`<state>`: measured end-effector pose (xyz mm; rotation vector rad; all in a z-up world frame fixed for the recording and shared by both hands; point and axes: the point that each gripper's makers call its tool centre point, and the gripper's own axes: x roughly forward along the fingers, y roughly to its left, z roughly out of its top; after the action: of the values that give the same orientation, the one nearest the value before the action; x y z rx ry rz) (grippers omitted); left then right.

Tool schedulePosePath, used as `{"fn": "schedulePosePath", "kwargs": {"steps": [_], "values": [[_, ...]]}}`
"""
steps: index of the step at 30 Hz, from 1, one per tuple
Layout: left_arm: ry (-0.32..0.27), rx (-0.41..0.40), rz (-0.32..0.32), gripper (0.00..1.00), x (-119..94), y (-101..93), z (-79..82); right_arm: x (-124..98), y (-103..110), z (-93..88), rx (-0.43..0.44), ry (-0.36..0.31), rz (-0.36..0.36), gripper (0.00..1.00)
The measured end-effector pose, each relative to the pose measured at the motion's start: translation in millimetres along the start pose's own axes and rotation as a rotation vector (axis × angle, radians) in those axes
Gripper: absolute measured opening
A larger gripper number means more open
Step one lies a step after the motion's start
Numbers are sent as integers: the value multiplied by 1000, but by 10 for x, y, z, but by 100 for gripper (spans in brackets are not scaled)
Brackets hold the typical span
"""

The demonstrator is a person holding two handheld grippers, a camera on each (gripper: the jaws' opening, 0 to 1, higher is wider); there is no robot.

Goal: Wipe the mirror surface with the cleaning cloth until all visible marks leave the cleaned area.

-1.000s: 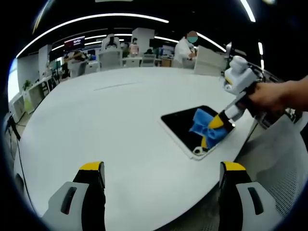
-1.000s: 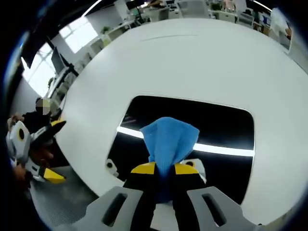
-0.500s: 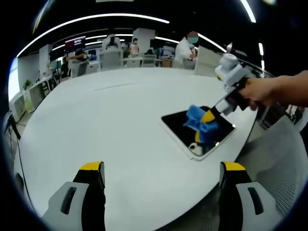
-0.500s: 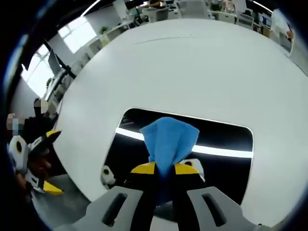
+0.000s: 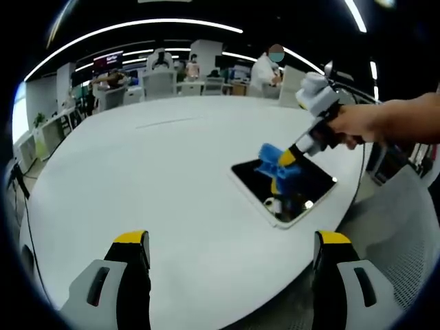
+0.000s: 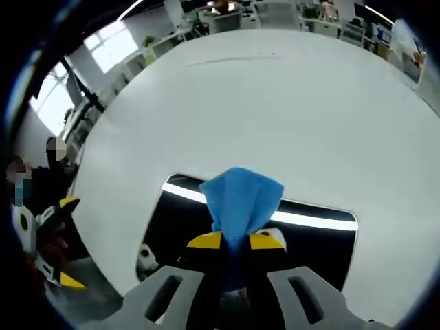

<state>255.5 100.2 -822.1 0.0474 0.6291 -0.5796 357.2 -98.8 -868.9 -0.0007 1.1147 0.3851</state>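
- Right gripper [image 5: 286, 159] has slid the crumpled blue cleaning cloth [image 6: 240, 203] toward the far edge of the dark rectangular mirror [image 5: 297, 187].
- Mirror lies flat on round white table [image 5: 151, 179], near its edge.
- Right jaws pinch cloth.
- Left gripper [image 5: 230, 242] hovers, jaws spread wide.

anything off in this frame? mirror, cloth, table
Nothing stands out. The mirror lies flat near the table edge, looks undamaged, and the right gripper holds the blue cloth on it. Left gripper hangs open, apart.

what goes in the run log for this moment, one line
phase: wiping | right gripper: shut on blue cloth, on mirror | left gripper: open, idle above white table
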Motion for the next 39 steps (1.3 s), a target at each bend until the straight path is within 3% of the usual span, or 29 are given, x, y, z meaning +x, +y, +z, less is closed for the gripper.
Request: {"fn": "schedulePosePath", "kwargs": {"steps": [12, 21, 30, 39], "values": [[7, 0, -4, 99, -1, -7, -11, 113, -79, 233, -7, -9, -13, 7], [23, 8, -4, 99, 8, -16, -42, 119, -67, 293, -4, -17, -6, 7], [-10, 29, 24, 99, -8, 50, 24, 131, -101, 306, 1, -8, 20, 7], [-5, 56, -36, 99, 17, -67, 26, 136, -99, 317, 2, -13, 0, 7]]}}
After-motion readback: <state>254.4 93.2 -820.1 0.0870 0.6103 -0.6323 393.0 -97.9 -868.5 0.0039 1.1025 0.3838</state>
